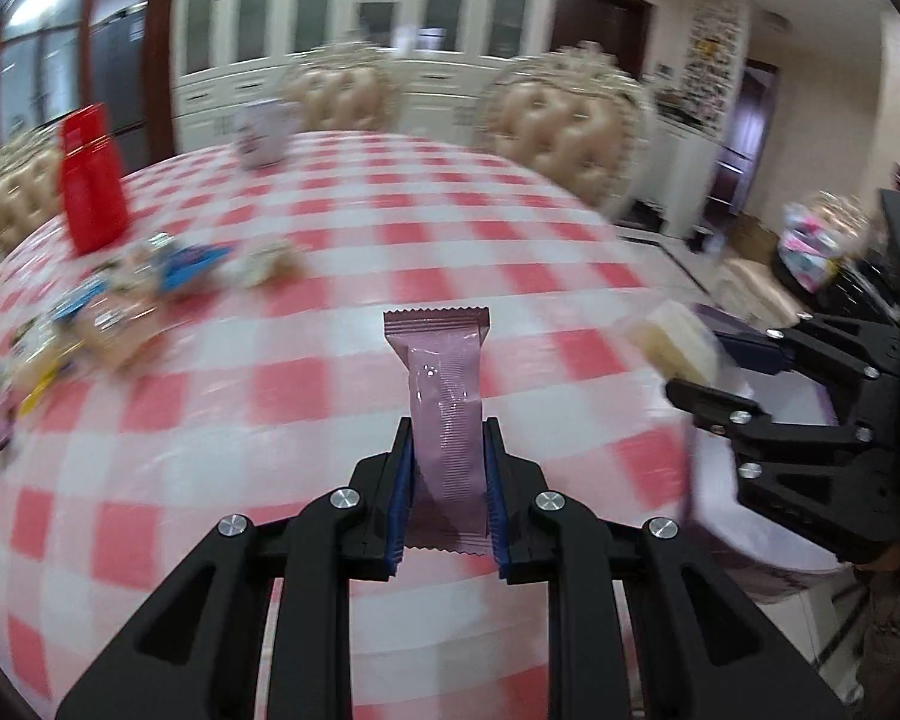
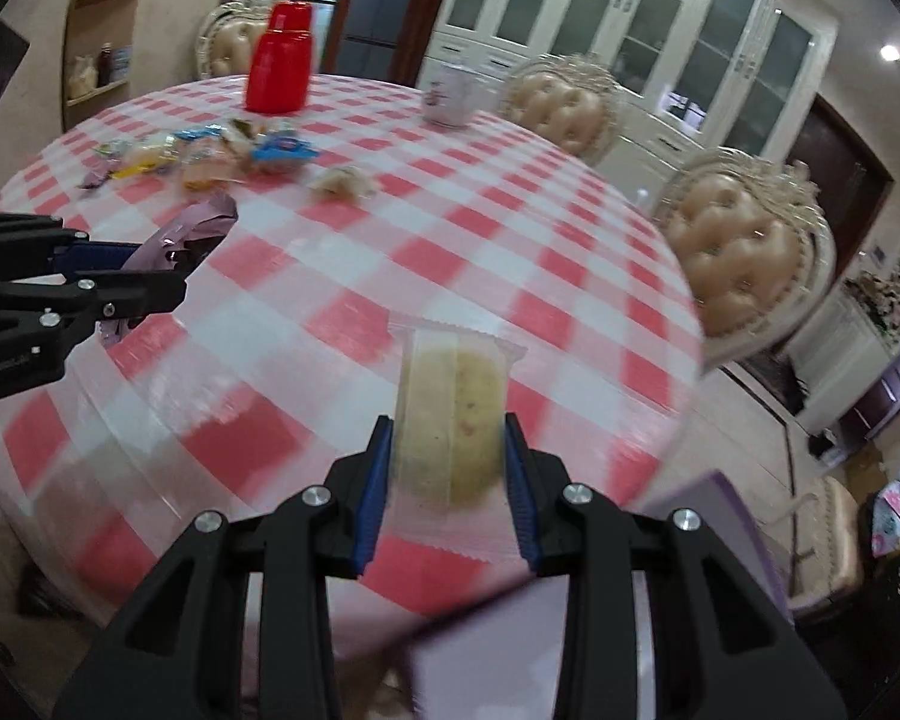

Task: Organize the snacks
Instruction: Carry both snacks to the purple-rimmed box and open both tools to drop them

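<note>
Left wrist: left tongs point(image 1: 447, 450) pinching mauve wafer packet point(image 1: 444, 396); right tongs point(image 2: 447, 450) pinching clear-wrapped cake point(image 2: 450, 414) above checkered table point(image 2: 510, 276).

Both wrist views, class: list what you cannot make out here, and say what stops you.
- Snack pile, left wrist view: motion blur smears the wrappers; no labels readable.
- Purple container, right wrist view: blurred, partly behind the right tongs; its contents are hidden.
- Mauve packet, left wrist view: its lower end sits between the left tongs; no print shows.
- White mug: its design is too small.
</note>
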`<state>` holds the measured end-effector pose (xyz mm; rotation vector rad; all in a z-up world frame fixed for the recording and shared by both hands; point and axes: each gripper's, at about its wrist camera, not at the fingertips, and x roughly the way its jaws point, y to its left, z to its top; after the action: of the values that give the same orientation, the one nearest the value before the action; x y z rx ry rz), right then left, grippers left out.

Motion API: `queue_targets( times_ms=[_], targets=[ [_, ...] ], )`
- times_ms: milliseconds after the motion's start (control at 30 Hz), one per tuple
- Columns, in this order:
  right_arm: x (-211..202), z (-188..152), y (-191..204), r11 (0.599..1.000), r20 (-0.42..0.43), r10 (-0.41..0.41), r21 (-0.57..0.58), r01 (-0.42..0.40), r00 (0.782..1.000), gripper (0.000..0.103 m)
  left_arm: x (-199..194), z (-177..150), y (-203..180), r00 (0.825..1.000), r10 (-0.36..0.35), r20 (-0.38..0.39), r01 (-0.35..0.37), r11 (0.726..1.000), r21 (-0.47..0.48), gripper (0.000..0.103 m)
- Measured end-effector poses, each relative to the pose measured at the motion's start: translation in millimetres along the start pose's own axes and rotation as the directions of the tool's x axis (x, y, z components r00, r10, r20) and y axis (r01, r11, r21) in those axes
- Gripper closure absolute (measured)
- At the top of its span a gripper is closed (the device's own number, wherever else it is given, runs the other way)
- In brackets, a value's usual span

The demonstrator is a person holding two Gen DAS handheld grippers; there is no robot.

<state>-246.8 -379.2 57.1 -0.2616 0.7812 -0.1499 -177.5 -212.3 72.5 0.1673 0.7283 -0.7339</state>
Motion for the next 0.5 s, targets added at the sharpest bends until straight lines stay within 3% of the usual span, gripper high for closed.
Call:
queue_targets(
  times_ms=[133,500],
  targets=[
    [-3,-19,-31,0.999,-0.028,-0.044,0.03,0.045,0.999,0.067,11,7,-45,0.996,-0.092,-0.011,0.092,0.994,0.057,0.083],
    [1,-86,-100,0.983,-0.13,-0.13,0.113,0.145,0.983,0.067,68,15,-154,0.967,-0.216,-0.136,0.24,0.949,0.202,0.083]
  ],
)
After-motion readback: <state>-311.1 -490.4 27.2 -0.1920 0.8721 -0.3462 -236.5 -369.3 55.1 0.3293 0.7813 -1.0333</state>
